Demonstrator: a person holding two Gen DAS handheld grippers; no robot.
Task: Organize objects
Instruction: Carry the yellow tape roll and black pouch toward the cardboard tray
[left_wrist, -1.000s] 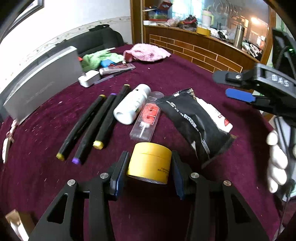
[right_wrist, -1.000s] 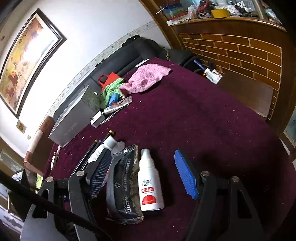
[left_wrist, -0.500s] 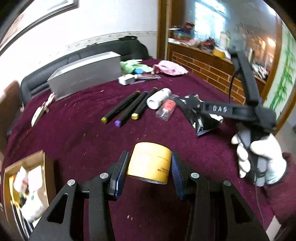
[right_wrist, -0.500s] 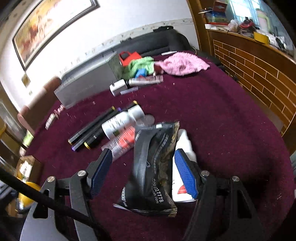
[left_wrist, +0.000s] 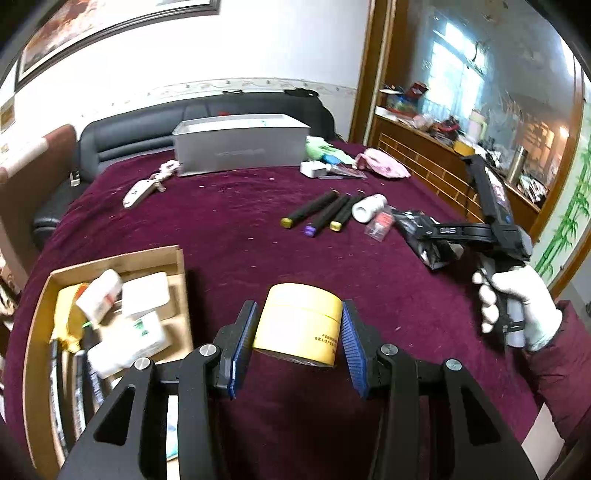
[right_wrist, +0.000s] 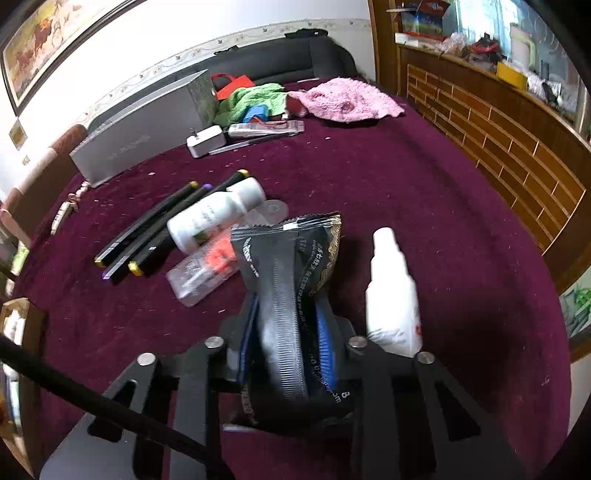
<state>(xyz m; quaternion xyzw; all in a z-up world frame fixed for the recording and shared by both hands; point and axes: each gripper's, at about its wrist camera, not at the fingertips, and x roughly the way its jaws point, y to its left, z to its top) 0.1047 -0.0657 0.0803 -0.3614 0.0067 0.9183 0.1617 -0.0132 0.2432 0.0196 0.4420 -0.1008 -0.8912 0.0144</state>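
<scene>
My left gripper (left_wrist: 298, 314) is shut on a yellow tape roll (left_wrist: 299, 325) and holds it above the maroon cloth, just right of an open cardboard box (left_wrist: 181, 266) with several items in it. In the right wrist view my right gripper (right_wrist: 288, 314) has its jaws closing on a black foil pouch (right_wrist: 291, 251). The pouch is pinched and crumpled between the blue pads. A white spray bottle (right_wrist: 391, 295) lies just right of the pouch. The left wrist view shows the right gripper (left_wrist: 436, 236) at the pouch, held by a white-gloved hand (left_wrist: 517, 306).
Three black markers (right_wrist: 155, 229), a white bottle (right_wrist: 210, 218) and a clear packet with a red label (right_wrist: 207, 269) lie left of the pouch. A grey box (left_wrist: 240, 147), a white adapter (right_wrist: 205, 142), and green and pink cloths (right_wrist: 347, 101) sit at the far side. A brick-fronted counter (right_wrist: 498, 129) stands on the right.
The left gripper carried the yellow roll back and left, away from the markers, and the cardboard box came into view. The right gripper's jaws closed from wide open onto the black pouch.
</scene>
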